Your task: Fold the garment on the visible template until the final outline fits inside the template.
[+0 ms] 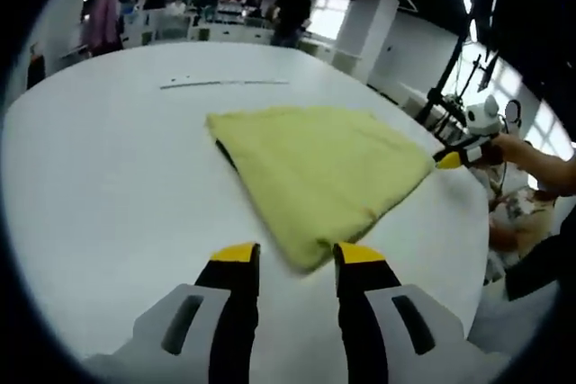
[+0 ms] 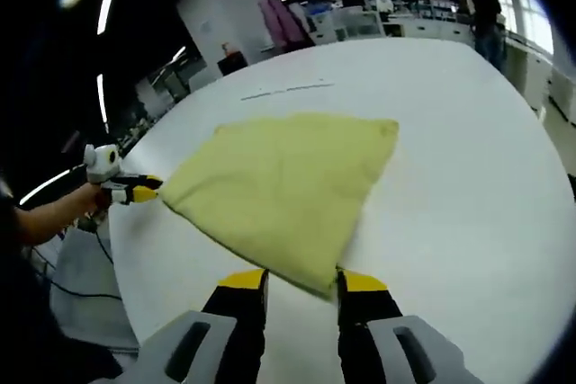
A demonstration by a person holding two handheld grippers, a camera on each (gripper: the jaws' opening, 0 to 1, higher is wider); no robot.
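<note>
Softly folded, a yellow garment (image 1: 319,173) lay on the white desk (image 1: 108,186).
Its napped cloth formed a rough triangle; the left hand-held gripper (image 1: 295,256) and right hand-held gripper (image 2: 301,278) each stood spread around a separate corner.

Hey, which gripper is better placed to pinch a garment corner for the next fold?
Close call, left by a hair: a garment corner lies between the left gripper's open jaws. The right gripper also straddles a corner, but it sits against one jaw.
</note>
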